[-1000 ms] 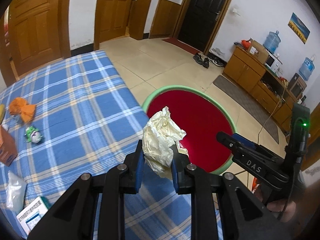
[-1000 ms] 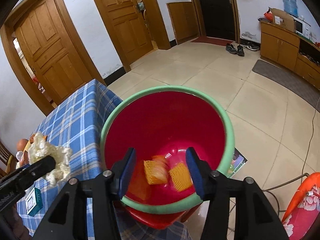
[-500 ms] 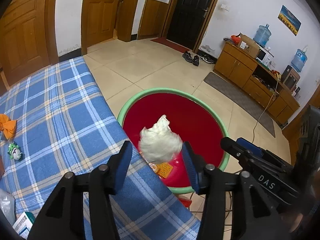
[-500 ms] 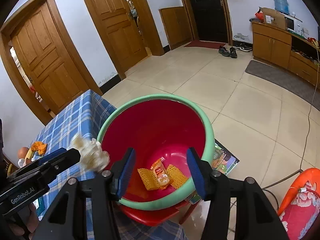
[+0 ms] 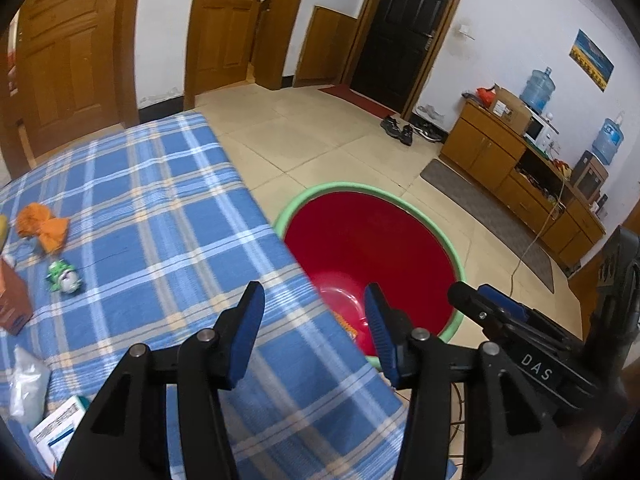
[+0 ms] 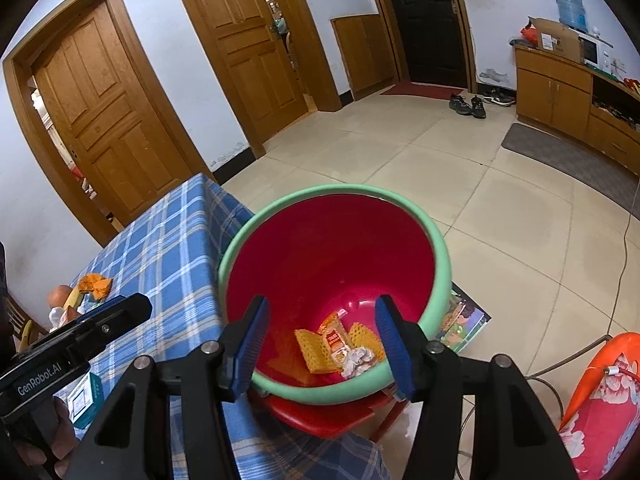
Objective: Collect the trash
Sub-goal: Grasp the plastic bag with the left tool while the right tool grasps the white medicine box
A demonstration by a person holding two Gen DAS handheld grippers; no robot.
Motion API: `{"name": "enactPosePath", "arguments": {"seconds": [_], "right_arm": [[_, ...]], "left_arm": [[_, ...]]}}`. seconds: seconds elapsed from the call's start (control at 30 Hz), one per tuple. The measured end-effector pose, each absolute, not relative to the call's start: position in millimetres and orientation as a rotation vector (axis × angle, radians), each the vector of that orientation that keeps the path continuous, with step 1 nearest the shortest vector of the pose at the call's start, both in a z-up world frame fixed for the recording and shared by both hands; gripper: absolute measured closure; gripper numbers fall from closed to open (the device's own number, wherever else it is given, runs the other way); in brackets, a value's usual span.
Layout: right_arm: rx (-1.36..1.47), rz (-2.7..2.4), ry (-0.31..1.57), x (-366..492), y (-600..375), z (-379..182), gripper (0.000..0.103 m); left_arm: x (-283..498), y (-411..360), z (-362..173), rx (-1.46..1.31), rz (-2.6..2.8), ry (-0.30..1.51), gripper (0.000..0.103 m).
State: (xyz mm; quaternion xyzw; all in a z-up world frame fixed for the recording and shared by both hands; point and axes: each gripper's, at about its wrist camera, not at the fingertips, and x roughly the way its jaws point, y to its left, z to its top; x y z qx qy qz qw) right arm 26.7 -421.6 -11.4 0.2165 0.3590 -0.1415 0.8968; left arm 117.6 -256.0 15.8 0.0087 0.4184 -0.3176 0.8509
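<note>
The left claw [image 5: 314,320] stands with its jaws apart and empty, over the desk [image 5: 160,208] edge where the blue plaid cloth meets the bin [image 5: 450,248]. The right claw [image 6: 320,330] is also spread apart and empty, above the bin mouth. The remaining trash lies on the desk to the left of the left claw and farther away: an orange scrap [image 5: 44,226], a green wrapper [image 5: 64,278], a clear bag [image 5: 24,384] and a printed box [image 5: 56,432] near the lower left corner. The left claw is judged the nearer of the 2, so the next pick probably means a swing leftward, away from the bin. The wrapper's long axis runs roughly left to right across the view. The right wrist view shows the bin floor, holding 2 yellow mesh pieces [image 6: 310,350], a snack packet [image 6: 334,338] and a crumpled tissue [image 6: 358,360]; the left wrist view hides most of that behind the desk edge. The left wrist view alone shows the wrapper and the clear bag.
</note>
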Motion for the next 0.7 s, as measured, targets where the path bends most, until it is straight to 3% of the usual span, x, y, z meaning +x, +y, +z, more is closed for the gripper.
{"name": "enactPosePath", "arguments": {"seconds": [0.7], "right_arm": [[0.408,-0.134,0.770,29,-337,-3,0.028]], "left_arm": [[119,-122,15,-0.061,-0.423,0.870,0.051]]}}
